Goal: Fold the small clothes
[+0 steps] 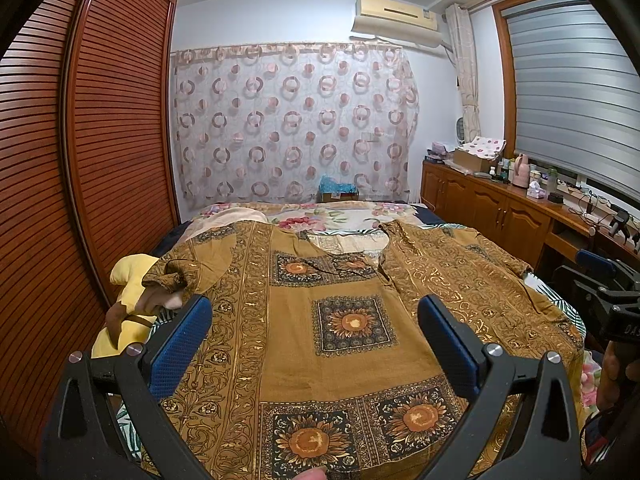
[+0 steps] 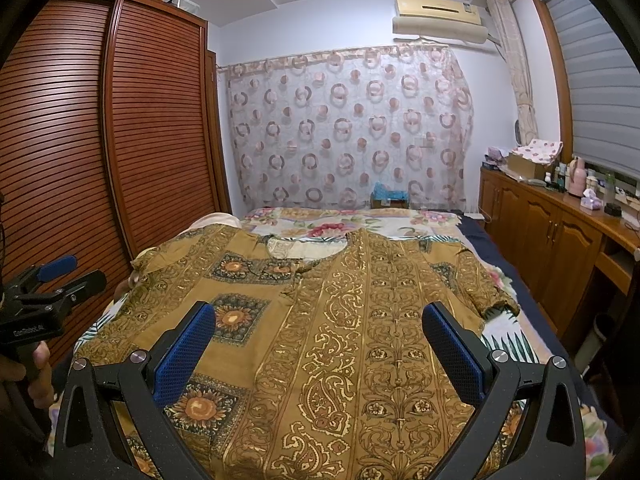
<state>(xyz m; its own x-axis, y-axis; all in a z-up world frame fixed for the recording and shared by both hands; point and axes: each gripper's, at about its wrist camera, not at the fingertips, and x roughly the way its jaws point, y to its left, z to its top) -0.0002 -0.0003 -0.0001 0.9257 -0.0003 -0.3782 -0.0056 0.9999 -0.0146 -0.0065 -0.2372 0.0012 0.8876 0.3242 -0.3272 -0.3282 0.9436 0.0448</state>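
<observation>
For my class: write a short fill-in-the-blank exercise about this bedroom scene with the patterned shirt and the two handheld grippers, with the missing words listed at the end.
1. The mustard patterned shirt lies spread flat on the ____.
2. Both the left gripper and the right gripper have their jaws ____.
3. The pads on the fingers are coloured ____.
4. On the wall above the curtain hangs an air ____.

Missing words: bed; open; blue; conditioner
</observation>
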